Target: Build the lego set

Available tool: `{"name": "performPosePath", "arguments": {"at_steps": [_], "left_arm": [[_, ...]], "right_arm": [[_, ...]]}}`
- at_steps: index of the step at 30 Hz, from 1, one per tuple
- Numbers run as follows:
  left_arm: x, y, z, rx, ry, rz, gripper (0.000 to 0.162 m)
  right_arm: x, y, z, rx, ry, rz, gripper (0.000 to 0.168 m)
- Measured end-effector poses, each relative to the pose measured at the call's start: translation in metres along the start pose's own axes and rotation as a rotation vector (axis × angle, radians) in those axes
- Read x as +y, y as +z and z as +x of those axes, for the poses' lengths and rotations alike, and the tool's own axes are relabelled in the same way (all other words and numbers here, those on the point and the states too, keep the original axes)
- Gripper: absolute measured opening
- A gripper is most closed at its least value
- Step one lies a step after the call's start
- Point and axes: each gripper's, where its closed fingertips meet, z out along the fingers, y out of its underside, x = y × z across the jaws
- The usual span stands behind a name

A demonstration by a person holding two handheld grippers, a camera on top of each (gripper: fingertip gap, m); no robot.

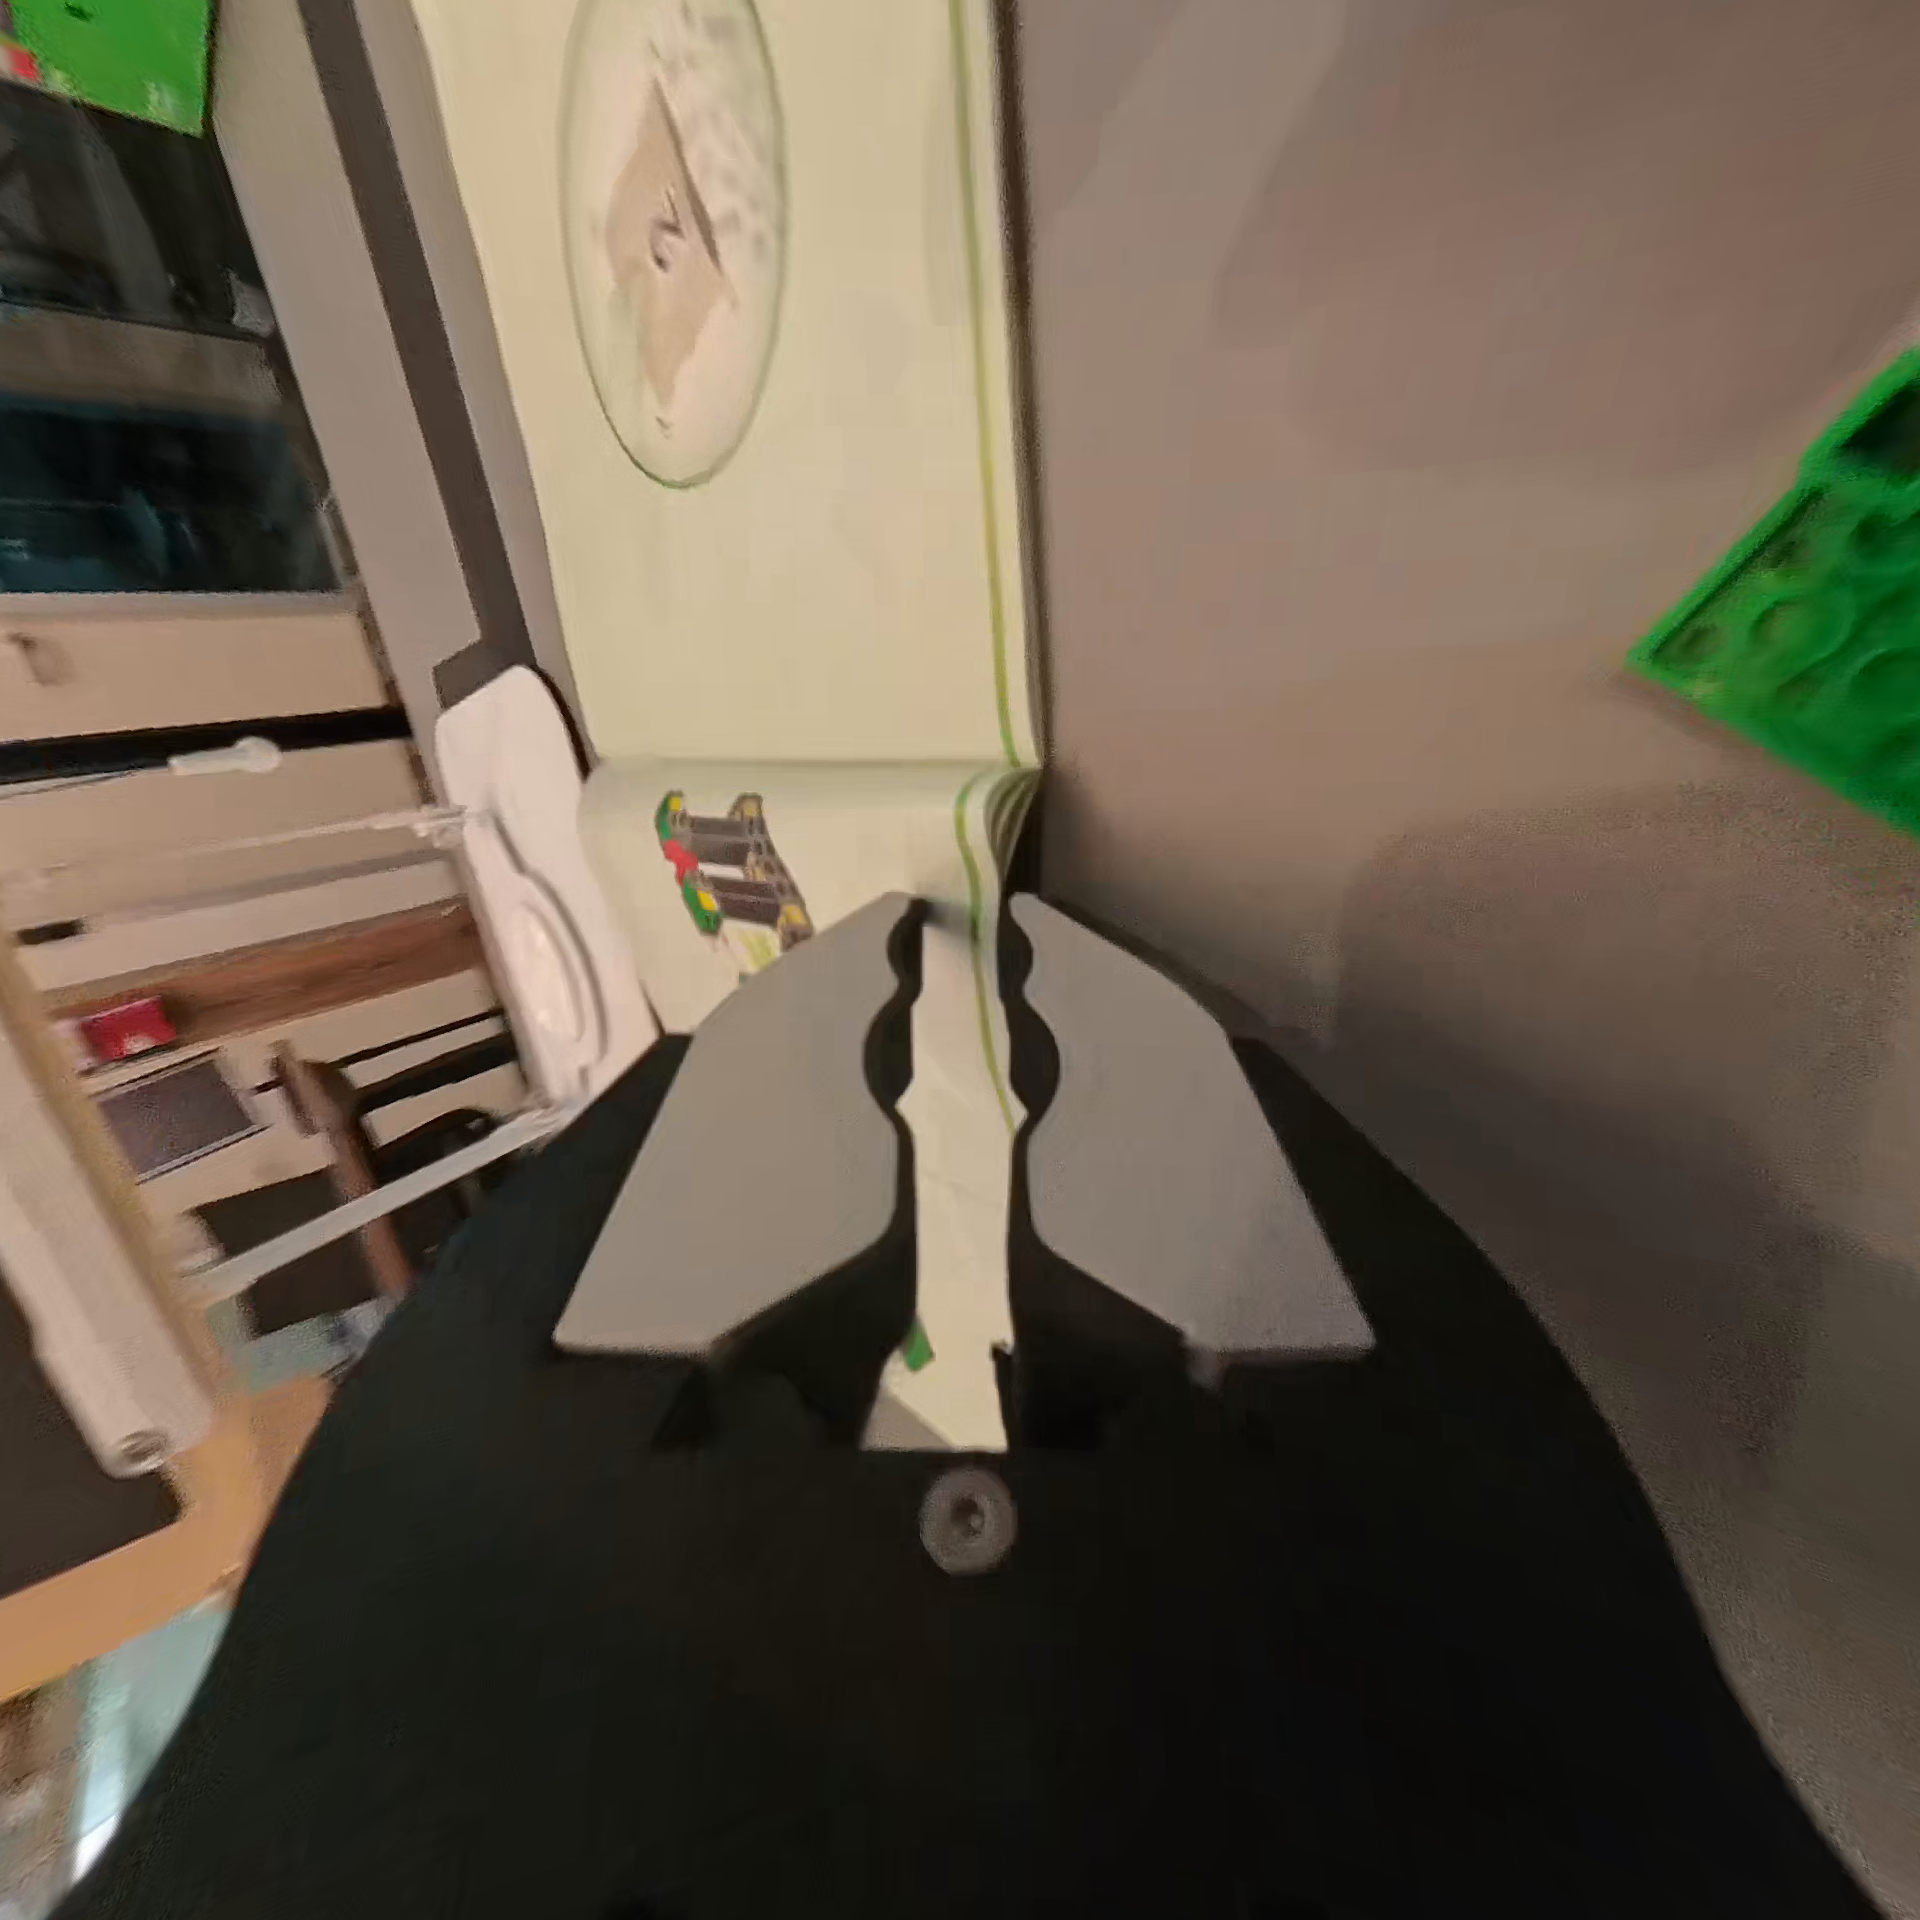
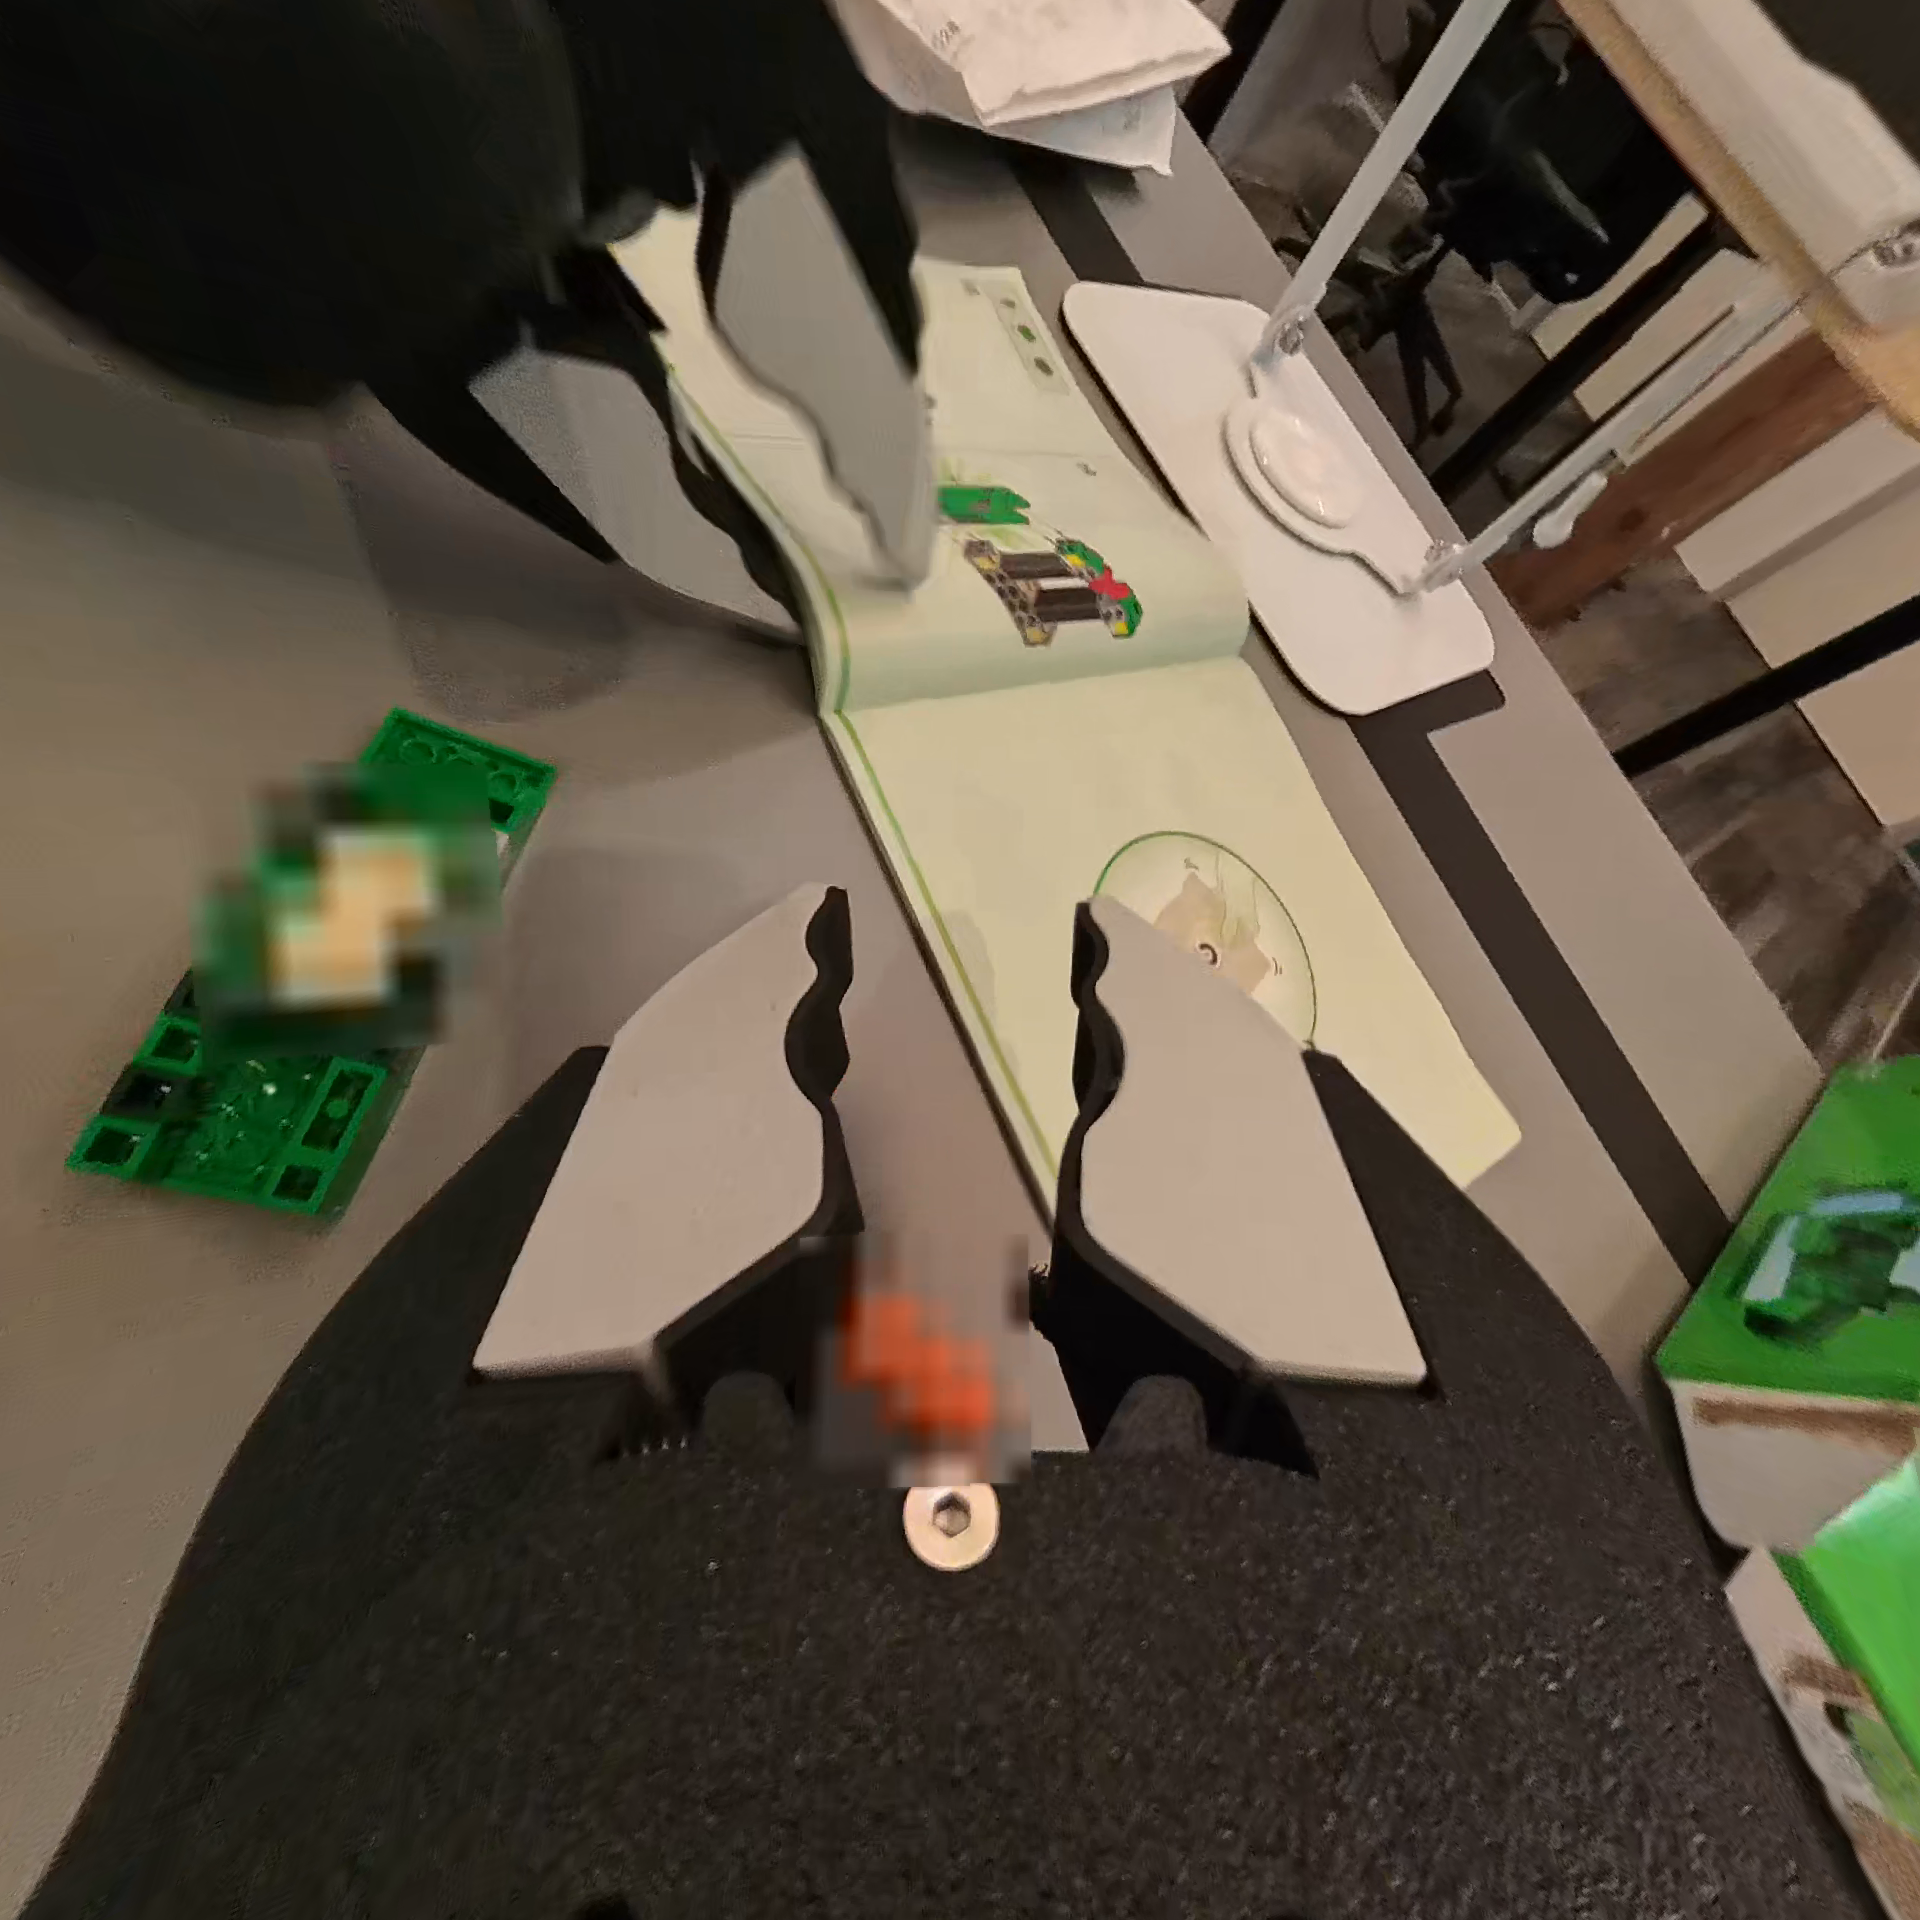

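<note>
An open instruction booklet (image 2: 1091,790) lies on the grey table and also shows in the left wrist view (image 1: 810,571). My left gripper (image 1: 966,909) is nearly closed on the edge of a booklet page, which curls up off the table. It shows at the top of the right wrist view (image 2: 883,561). My right gripper (image 2: 956,914) is open and empty, above the booklet's near edge. A green lego plate build (image 2: 249,1132) lies on the table to the left of the right gripper. It sits at the right edge of the left wrist view (image 1: 1808,644).
A white lamp base (image 2: 1330,499) with a thin arm stands beside the booklet at the table's far edge. Green and white boxes (image 2: 1808,1278) stand at the right. A white paper bag (image 2: 1018,62) lies at the back. The table edge runs close behind the booklet. One gripper's finger ends stand about 12 cm off the other's.
</note>
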Motion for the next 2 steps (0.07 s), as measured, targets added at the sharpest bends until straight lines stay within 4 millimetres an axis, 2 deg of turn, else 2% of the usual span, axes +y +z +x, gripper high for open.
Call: {"name": "performPosePath", "arguments": {"at_steps": [2], "left_arm": [[0.0020, 0.0018, -0.0002, -0.026, 0.054, -0.022, 0.000]], "right_arm": [[-0.0055, 0.0042, 0.0029, -0.005, -0.022, 0.008, 0.041]]}}
